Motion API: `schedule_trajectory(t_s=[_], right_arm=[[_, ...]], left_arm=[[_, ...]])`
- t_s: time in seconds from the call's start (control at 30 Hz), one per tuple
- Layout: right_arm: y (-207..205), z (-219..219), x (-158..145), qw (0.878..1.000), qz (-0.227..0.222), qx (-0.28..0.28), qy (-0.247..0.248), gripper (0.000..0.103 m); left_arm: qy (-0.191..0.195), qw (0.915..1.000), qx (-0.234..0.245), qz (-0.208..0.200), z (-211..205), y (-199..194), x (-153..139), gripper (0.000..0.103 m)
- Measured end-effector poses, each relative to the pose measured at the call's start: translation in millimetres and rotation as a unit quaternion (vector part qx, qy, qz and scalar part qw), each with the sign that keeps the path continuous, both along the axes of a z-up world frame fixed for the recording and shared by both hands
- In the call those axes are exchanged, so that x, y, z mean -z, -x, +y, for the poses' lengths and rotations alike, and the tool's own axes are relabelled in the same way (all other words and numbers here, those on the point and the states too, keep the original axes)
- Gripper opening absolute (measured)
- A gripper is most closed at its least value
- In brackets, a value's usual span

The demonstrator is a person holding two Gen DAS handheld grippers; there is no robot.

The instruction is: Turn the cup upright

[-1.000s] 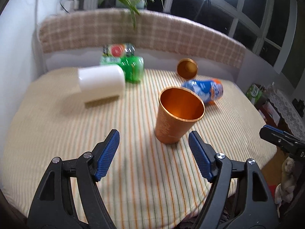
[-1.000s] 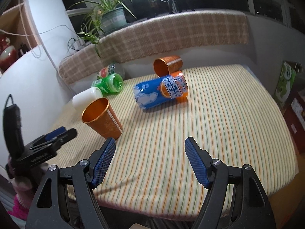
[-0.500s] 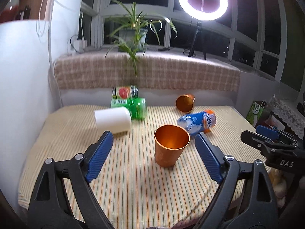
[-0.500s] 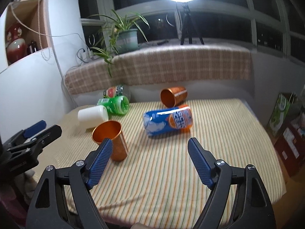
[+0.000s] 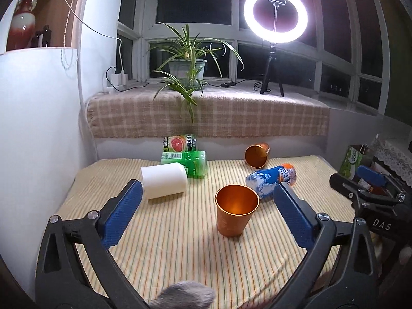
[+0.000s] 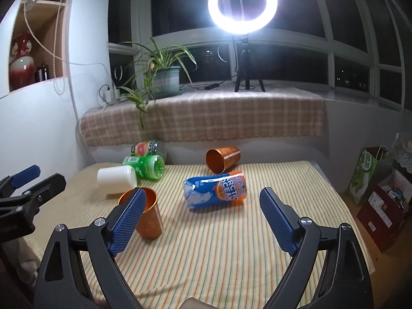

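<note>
Already upright, the copper-coloured metal tumbler is seen mouth-up on the striped tablecloth, just in front of the blue-and-orange crumpled drink can. Left gripper and right gripper are held spread wide, grasping nothing. The flip is judged done; a second copper cup, lying behind the can, may be tackled next.

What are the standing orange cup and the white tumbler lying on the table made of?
The standing orange cup looks like copper-toned metal: its inside shines and glows under the light. The white tumbler looks like matte plastic, evenly opaque with no glint, though ceramic cannot be ruled out.
</note>
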State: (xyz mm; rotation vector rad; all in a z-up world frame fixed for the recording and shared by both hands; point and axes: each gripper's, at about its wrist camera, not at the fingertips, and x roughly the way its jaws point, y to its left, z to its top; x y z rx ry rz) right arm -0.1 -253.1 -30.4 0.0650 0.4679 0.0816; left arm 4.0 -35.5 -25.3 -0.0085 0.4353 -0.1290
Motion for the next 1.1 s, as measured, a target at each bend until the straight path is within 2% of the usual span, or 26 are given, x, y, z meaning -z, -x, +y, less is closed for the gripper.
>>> schedule_trajectory(t_s=[1.1], right_arm=[[-5, -3, 6, 1.000, 0.011, 0.004, -0.003, 0.090]], left_arm=[[-0.006, 0.9998, -0.014, -0.011, 8, 3, -3, 0.103]])
